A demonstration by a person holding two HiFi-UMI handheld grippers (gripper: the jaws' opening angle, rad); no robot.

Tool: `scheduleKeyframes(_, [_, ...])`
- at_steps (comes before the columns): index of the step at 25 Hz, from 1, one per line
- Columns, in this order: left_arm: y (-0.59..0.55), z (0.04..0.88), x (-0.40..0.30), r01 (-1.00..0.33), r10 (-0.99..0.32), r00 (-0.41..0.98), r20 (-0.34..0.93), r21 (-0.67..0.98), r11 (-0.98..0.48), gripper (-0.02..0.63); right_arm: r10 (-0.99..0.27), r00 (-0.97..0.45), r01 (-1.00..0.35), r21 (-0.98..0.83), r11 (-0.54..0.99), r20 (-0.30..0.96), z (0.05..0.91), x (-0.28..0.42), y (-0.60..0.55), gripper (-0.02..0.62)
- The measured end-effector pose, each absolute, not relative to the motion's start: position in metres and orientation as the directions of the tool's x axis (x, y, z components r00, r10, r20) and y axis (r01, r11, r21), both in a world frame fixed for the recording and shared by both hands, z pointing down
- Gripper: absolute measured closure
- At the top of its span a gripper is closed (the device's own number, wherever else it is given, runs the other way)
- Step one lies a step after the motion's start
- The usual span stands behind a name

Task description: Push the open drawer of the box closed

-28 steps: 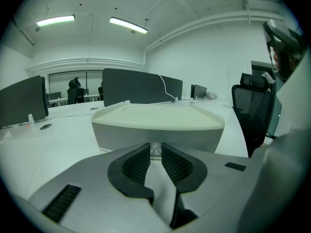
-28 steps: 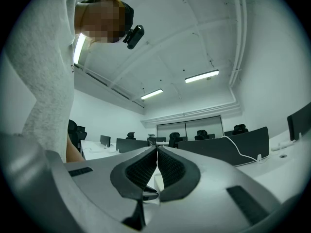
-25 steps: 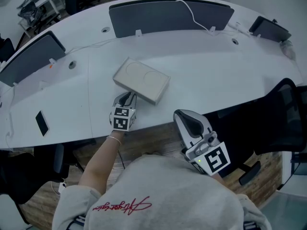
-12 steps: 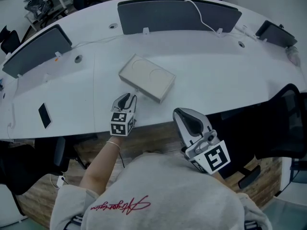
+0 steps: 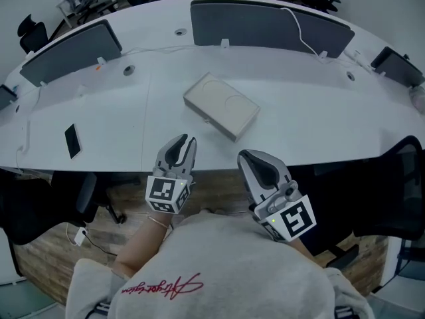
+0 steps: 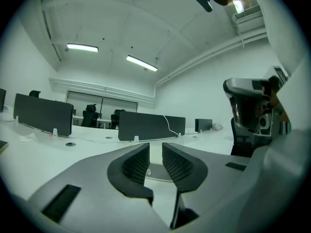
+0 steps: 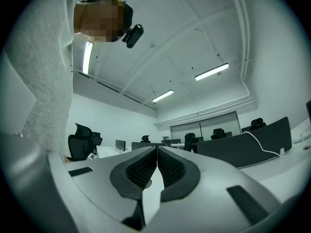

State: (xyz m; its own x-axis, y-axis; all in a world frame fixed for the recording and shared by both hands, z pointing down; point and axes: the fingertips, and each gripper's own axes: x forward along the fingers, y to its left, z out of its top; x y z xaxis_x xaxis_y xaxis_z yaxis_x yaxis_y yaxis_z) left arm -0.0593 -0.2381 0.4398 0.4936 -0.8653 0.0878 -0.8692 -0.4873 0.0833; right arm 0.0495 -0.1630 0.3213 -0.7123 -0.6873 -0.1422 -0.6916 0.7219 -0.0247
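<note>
Box (image 5: 221,105), flat and pale, lies at a slant on the white curved worktop (image 5: 312,121), a little way in from the near edge, its sides looking flush all round in the head view. Dark partition panels (image 5: 265,26) stand along the far rim of the worktop, with a white cable (image 5: 302,35) trailing over the middle one. A black office chair (image 5: 398,178) sits off the worktop's right end.

Left claw (image 5: 182,143) hangs over the near edge, short of the box and not touching it. In its own view the left claw (image 6: 155,154) shows its jaws a narrow gap apart with nothing between them, and they have just been closing a little. Right claw (image 5: 251,159) is held off the worktop, close to the person's chest. Its own view shows the right claw (image 7: 157,152) with the jaw tips pressed together on nothing.

A dark phone (image 5: 72,141) lies flat at the left, well apart from the box.
</note>
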Motion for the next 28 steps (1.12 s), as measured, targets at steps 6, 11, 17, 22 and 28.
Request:
scheduleKeyframes(6, [-0.205,0.398,-0.073,-0.887,-0.887,0.460,-0.032,0.033,-0.461,0.559,-0.647,-0.749,-0.651,-0.023,0.759,-0.140,0.322,0.028,-0.154,0.577])
scheduleKeyframes(11, [-0.183,0.369,-0.088,-0.898,-0.898,0.434,-0.079,0.041,-0.438,0.578,-0.615,-0.775,-0.619,-0.020,0.785,-0.149,0.321,0.008,-0.146,0.577])
scheduleKeyframes(17, [-0.161,0.364,-0.083,-0.881,-0.882,0.470,-0.035,0.052,-0.471,0.588,-0.589,-0.794,-0.594,-0.009,0.804,-0.150,0.319,-0.008,-0.135,0.577])
scheduleKeyframes(22, [-0.147,0.364,-0.075,-0.855,-0.855,0.517,-0.049,0.028,-0.519,0.589,-0.568,-0.807,-0.577,0.011,0.817,-0.161,0.315,-0.018,-0.127,0.577])
scheduleKeyframes(28, [-0.141,0.359,-0.076,-0.853,-0.852,0.519,-0.067,0.033,-0.521,0.589,-0.579,-0.802,-0.587,0.012,0.810,-0.147,0.318,-0.020,-0.125,0.577])
